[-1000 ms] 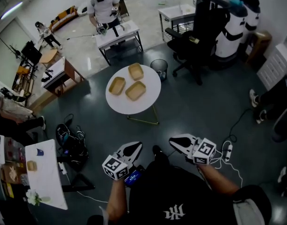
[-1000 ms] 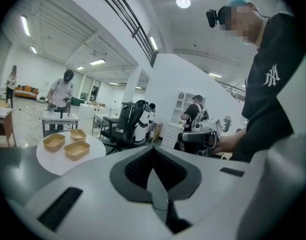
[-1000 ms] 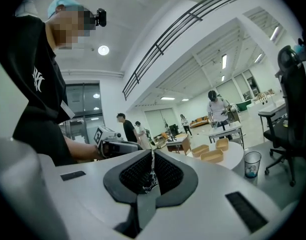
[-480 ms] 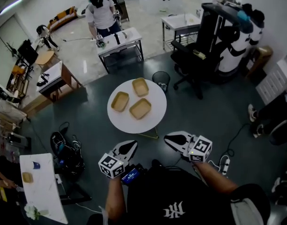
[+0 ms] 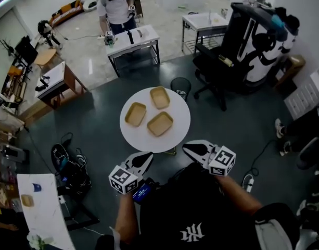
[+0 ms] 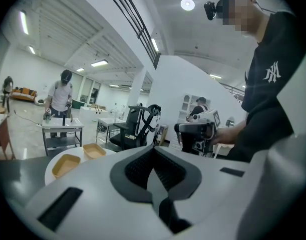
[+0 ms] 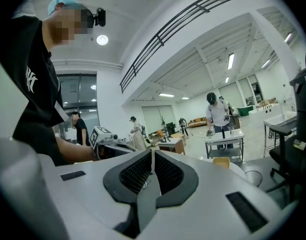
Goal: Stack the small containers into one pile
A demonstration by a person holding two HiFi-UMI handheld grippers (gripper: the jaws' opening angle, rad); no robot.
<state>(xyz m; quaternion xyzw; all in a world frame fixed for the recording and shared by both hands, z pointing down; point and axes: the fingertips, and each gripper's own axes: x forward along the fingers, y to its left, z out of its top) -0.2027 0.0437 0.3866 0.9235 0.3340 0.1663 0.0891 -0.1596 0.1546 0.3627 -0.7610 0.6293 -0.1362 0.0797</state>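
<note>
Three shallow tan containers lie apart on a round white table [image 5: 144,138]: one at the left [image 5: 135,114], one at the back [image 5: 160,97], one at the front right [image 5: 160,123]. My left gripper [image 5: 148,156] is shut and empty, just short of the table's near edge. At the same distance from the table, my right gripper [image 5: 187,148] is also shut with nothing in it. In the left gripper view the shut jaws [image 6: 153,150] point past two containers [image 6: 66,165] [image 6: 94,150]. The right gripper view shows shut jaws [image 7: 152,155] and one container [image 7: 220,162] beyond.
A black office chair [image 5: 217,66] and a round waste bin [image 5: 180,87] stand behind the table. A person [image 5: 116,7] works at a far desk. Bags and cables [image 5: 71,163] lie on the floor at the left, a power strip [image 5: 247,182] at the right.
Both grippers have travelled forward toward the round table, which now lies closer below me. Both jaws stay shut.
</note>
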